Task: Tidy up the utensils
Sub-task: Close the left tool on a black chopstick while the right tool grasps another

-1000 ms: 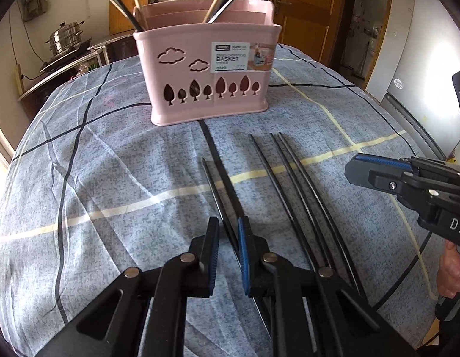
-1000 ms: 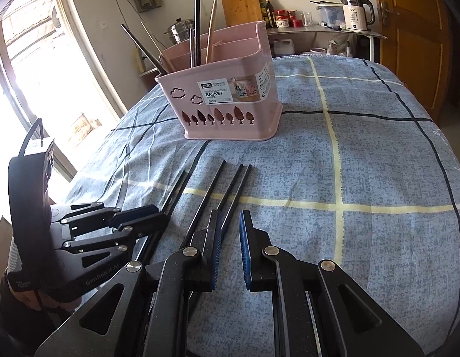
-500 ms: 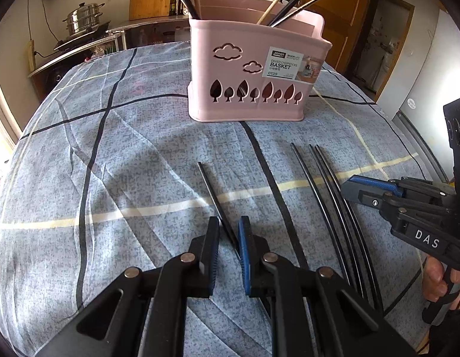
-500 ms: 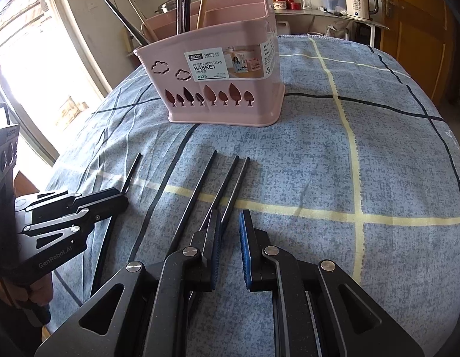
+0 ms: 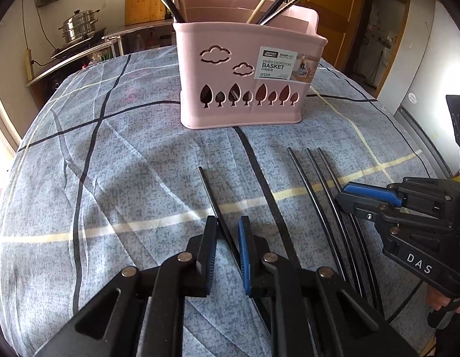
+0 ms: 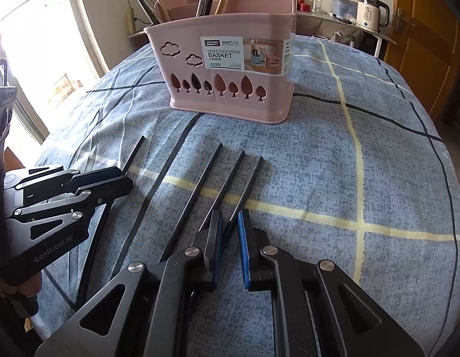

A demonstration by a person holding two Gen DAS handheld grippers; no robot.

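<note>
Four black chopsticks are loose, flat on the checked cloth point(image 5: 125, 178), in the lower half of both views. The lone chopstick point(image 5: 209, 187) sits left of centre in the left view, apart from the group of three point(image 5: 316, 184) on the right of that frame.

Left gripper point(image 5: 228, 229): lower centre, jaws narrow and straddling the lone chopstick. We see a gap on both sides of it, so we read it as lined up, not pinched yet.

Right gripper point(image 6: 230, 220): over the rightmost chopstick point(image 6: 250, 178) of the three. Its jaws have just been closing with that stick between them. The stick lies flat and we see no clamp.

One stick per hand makes sense: the sticks are thin and low, so each gripper points steeply down and runs along the stick.

The pink basket point(image 5: 247, 83) stands upper centre, well beyond the sticks (already holding several chopsticks upright). We take it as the drop target.
</note>
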